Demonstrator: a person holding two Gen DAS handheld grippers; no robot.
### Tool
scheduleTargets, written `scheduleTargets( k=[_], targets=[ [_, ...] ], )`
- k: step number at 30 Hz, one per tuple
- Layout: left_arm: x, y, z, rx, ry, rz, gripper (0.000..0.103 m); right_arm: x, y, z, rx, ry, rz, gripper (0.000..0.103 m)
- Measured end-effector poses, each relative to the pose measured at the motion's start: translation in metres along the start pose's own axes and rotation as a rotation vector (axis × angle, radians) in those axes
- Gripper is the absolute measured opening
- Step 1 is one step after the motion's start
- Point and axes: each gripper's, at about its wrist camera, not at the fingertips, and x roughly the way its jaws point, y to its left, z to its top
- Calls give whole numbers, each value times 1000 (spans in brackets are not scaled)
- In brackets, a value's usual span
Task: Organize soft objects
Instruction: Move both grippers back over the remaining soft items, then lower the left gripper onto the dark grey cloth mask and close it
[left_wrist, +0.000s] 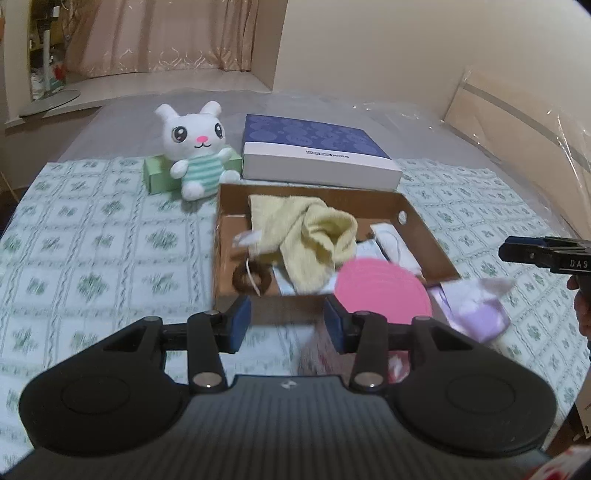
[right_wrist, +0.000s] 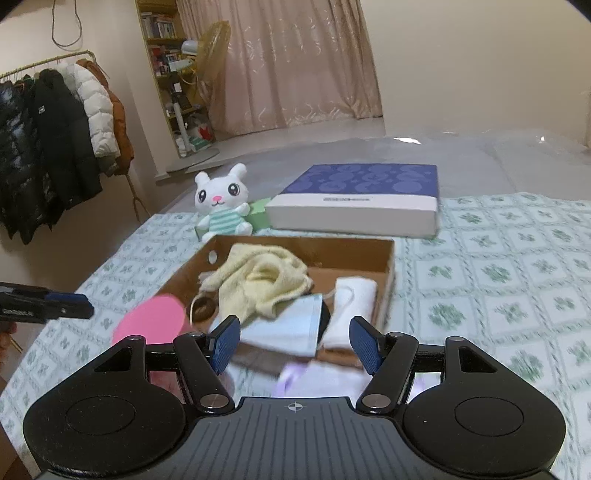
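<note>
Bed spread with a green-and-white patterned quilt (right_wrist: 517, 280); on it an open brown cardboard tray (right_wrist: 388, 273) holding most of the soft things, and behind it a flat blue-and-white lidded box (right_wrist: 354, 206) with a white plush rabbit in a striped green shirt (left_wrist: 197, 147) leaning on a small pale green carton (left_wrist: 159, 173). I judge I am at the approach step: both tools hover short of the tray's near edge, nothing lifted yet. My left gripper (left_wrist: 288, 321) has its blue pads about half apart with only the tray's near wall showing through the gap, so it carries nothing; my right gripper (right_wrist: 295, 341) stands wider and is likewise empty. Inside the tray, largest first: a crumpled pale yellow towel (right_wrist: 258, 280), a folded white cloth (right_wrist: 354, 299) against the right wall, a light blue face mask (right_wrist: 291, 325), a brown ring-shaped hair tie (right_wrist: 203, 308). A round pink disc (left_wrist: 384, 291) sits at the tray's near left corner, and a crumpled lilac cloth (left_wrist: 480, 314) lies outside on the quilt (partly under my right tool). Next move, I think, is picking one piece, likely the lilac cloth still outside, and that needs a downward tilt and a pinch on a raised fold. Hard to read: motion blur smears the near items; what lies beneath the towel is hidden; the reddish patch under my left tool I cannot identify.
</note>
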Motion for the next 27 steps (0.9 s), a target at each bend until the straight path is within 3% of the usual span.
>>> scheduleTargets(
  k=[15, 21, 27],
  targets=[
    [-95, -29, -87, -93, -23, 77, 40, -74, 40, -100, 96, 49, -21, 65],
    [-119, -63, -111, -144, -20, 78, 40, -95, 52, -130, 89, 71, 10, 65],
    [-133, -107, -132, -134, -16, 135, 40, -112, 54, -150, 54, 99, 18, 65]
  ],
)
